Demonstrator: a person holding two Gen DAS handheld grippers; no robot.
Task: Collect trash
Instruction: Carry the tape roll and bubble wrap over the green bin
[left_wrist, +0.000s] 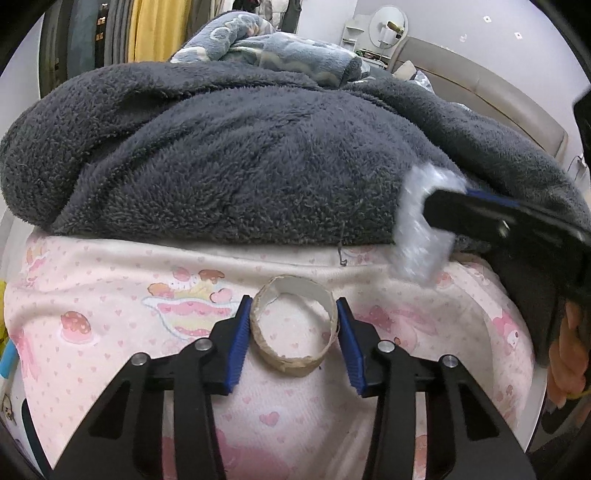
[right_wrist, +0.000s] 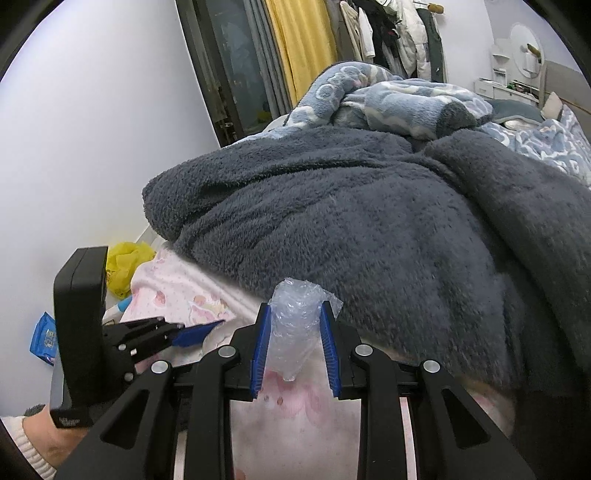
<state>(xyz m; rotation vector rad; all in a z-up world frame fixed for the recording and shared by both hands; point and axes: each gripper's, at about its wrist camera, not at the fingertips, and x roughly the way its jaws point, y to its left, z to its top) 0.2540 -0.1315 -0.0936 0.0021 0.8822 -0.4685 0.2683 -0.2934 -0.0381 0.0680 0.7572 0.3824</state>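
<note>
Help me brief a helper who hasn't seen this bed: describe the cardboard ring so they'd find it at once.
Start at the dark grey fleece blanket heaped across the bed. Below its edge lies the pink cartoon-print sheet, and on it the short brown cardboard tape-roll ring, between the left gripper's blue pads. It is stiff, round and hollow, unlike the crumpled clear bubble wrap nearby.

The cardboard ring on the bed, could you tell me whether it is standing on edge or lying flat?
Lying flat: the cardboard ring shows its open hole facing up.
</note>
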